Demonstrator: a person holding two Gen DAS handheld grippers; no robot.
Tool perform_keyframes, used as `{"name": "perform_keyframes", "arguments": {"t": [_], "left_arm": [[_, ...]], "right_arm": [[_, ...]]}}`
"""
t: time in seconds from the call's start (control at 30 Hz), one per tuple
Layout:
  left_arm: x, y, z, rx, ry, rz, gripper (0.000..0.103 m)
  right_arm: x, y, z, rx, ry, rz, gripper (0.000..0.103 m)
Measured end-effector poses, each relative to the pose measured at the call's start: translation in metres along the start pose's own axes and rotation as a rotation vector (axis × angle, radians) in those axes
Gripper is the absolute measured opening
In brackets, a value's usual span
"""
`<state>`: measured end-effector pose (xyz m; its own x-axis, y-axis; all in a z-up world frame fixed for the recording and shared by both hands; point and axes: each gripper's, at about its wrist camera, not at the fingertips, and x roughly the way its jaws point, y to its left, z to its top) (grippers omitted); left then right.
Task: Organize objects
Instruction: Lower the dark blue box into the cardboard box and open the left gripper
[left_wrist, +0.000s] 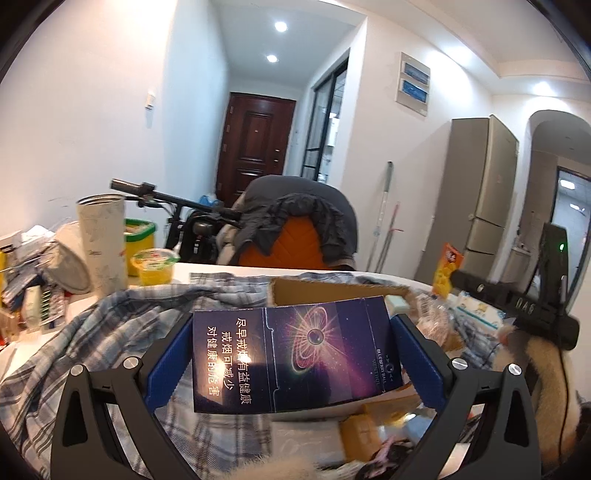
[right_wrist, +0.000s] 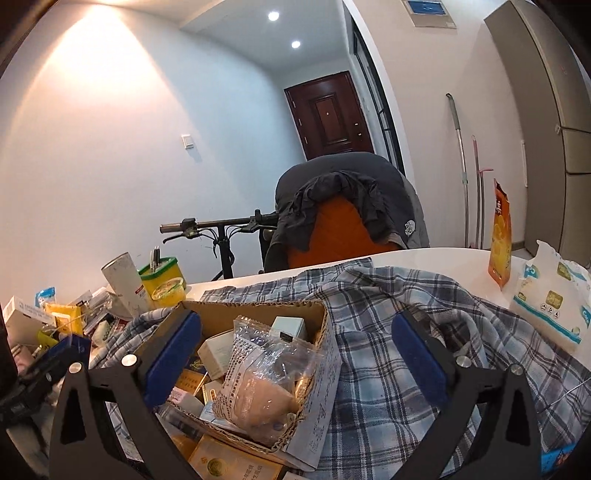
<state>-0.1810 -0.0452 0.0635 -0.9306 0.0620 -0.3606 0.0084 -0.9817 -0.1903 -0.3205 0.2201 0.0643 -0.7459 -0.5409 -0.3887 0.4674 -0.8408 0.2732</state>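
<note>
Left wrist: cigarette carton (left_wrist: 291, 354) between left gripper (left_wrist: 291, 363) pads.

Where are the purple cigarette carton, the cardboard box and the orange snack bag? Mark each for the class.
purple cigarette carton (left_wrist: 291, 354): left wrist view, middle of its printed face.
cardboard box (right_wrist: 255, 307): right wrist view, inner back wall.
orange snack bag (right_wrist: 500, 240): right wrist view, middle of its front.

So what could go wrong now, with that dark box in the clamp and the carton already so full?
The left gripper pinches the dark box only by its ends, so it might tilt or slip. The carton is crammed, and the snack bag heaped on top could spill over when the box is added.
</note>
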Motion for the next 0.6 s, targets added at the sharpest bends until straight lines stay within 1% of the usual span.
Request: {"name": "perform_keyframes", "arguments": {"t": [0.07, 0.1, 0.17, 0.23, 0.27, 0.3, 0.37, 0.43, 0.47, 0.5, 0.57, 0.6], "left_arm": [[0.012, -0.003, 0.010, -0.018, 0.042, -0.046, 0.102], [0.023, -0.004, 0.016, -0.037, 0.092, -0.085, 0.102], [0.041, -0.005, 0.026, -0.066, 0.180, -0.119, 0.102], [0.055, -0.008, 0.032, -0.088, 0.215, -0.119, 0.102], [0.061, -0.011, 0.032, -0.078, 0.234, -0.113, 0.102], [0.069, -0.015, 0.031, -0.053, 0.264, -0.089, 0.102], [0.078, -0.020, 0.027, -0.018, 0.275, -0.043, 0.102], [0.086, -0.022, 0.022, 0.018, 0.249, 0.015, 0.102], [0.090, -0.020, 0.021, 0.018, 0.236, 0.014, 0.102], [0.095, -0.020, 0.018, -0.001, 0.241, -0.009, 0.102], [0.106, -0.016, 0.015, -0.027, 0.274, -0.036, 0.102], [0.110, -0.018, 0.012, -0.012, 0.290, -0.036, 0.102]], "right_arm": [[0.001, 0.002, -0.001, -0.013, 0.006, -0.006, 0.103], [0.001, 0.003, -0.001, -0.020, 0.008, -0.010, 0.103], [0.000, 0.003, -0.002, -0.027, 0.004, -0.017, 0.103], [-0.001, 0.003, -0.001, -0.022, 0.003, -0.012, 0.103], [-0.001, 0.002, -0.001, -0.019, 0.001, -0.012, 0.103], [-0.001, 0.001, -0.001, -0.015, 0.000, -0.013, 0.103], [-0.001, -0.001, 0.000, -0.004, 0.002, -0.009, 0.103], [-0.001, -0.002, 0.000, 0.006, 0.004, -0.005, 0.103], [0.000, -0.002, 0.000, 0.007, 0.006, -0.004, 0.103], [0.000, -0.002, -0.001, 0.004, 0.008, -0.004, 0.103], [0.000, 0.000, -0.001, -0.005, 0.009, -0.009, 0.103], [0.000, 0.000, -0.001, -0.007, 0.009, -0.010, 0.103]]}}
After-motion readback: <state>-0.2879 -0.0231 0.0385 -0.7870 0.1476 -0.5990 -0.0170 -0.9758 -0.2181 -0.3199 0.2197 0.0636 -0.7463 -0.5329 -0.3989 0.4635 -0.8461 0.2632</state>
